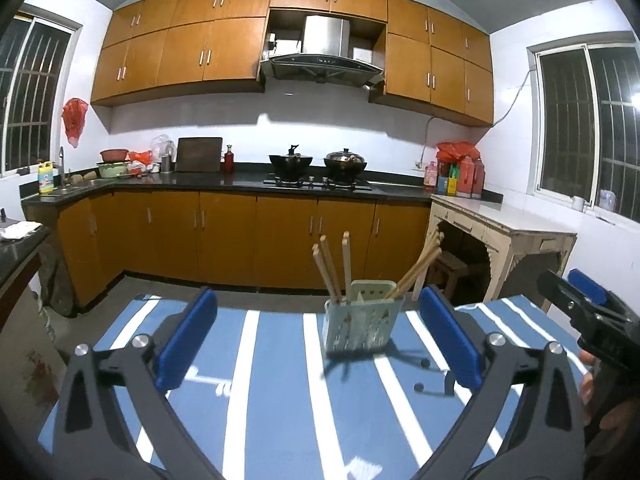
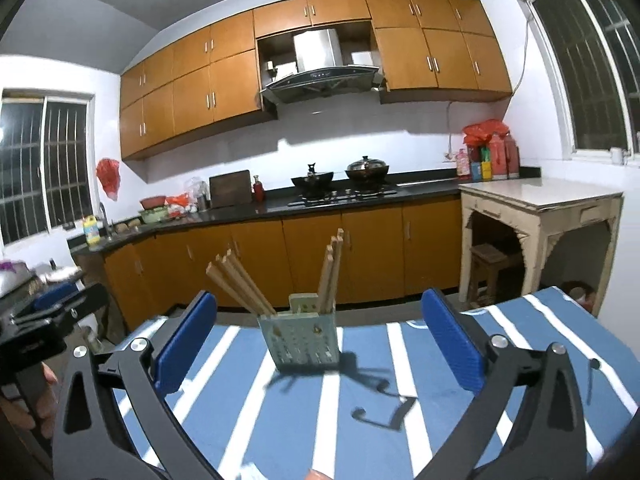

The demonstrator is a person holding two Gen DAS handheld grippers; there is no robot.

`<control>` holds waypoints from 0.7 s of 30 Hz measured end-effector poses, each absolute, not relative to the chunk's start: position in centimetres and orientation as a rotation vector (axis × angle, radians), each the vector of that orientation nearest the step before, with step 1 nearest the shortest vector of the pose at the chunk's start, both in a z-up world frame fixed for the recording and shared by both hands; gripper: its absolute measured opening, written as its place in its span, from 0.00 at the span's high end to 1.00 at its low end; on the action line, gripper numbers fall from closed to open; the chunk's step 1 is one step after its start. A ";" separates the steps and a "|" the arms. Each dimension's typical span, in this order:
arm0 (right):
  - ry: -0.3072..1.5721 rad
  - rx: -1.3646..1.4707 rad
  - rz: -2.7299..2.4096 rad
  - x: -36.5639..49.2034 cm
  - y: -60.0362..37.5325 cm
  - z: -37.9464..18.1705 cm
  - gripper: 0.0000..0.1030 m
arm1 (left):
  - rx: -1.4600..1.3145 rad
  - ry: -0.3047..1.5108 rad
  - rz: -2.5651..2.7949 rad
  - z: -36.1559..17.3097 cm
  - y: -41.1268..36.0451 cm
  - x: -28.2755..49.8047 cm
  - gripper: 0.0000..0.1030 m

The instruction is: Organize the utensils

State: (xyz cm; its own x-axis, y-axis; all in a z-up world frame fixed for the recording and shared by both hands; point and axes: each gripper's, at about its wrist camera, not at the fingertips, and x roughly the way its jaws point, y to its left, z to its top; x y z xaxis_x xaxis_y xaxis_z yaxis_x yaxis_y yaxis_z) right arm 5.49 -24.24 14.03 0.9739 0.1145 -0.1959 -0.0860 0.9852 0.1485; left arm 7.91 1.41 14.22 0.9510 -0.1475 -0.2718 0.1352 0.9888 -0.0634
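On the blue-and-white striped tablecloth (image 1: 276, 360), toward its far edge, stands the pale green utensil holder (image 1: 362, 322), upright, perforated walls, two compartments as far as I can tell. Wooden chopsticks (image 1: 330, 270) lean out of it in two bunches, one tilting left, one tilting right; from the right wrist view the same holder (image 2: 302, 338) shows the bunches (image 2: 240, 284) splayed apart likewise. My left gripper (image 1: 318, 334) sits back from the holder, jaws spread wide, blue pads either side of it but not touching, nothing held. My right gripper (image 2: 320, 338) likewise, jaws wide apart, empty, the holder between the pads in view yet clear of both. Each gripper shows at the edge of the other's camera: right one (image 1: 580, 308) at the left view's right edge, left one (image 2: 52, 308) at the right view's left edge. Beyond the table: orange-brown base cabinets (image 1: 224, 232), a dark countertop (image 1: 240, 179), two woks (image 1: 346, 162) on a gas hob, a range hood (image 1: 320, 62), a worn white side table (image 1: 504, 220) at right.
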 end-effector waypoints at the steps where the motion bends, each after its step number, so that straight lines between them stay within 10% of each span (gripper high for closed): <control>1: 0.208 0.131 0.104 4.8 -24.0 13.7 0.02 | -0.037 0.282 -0.136 13.8 1.5 7.2 0.04; 21: 0.311 0.090 0.115 -3.6 -21.8 6.0 0.02 | 0.043 0.283 -0.014 6.2 2.1 -3.3 0.04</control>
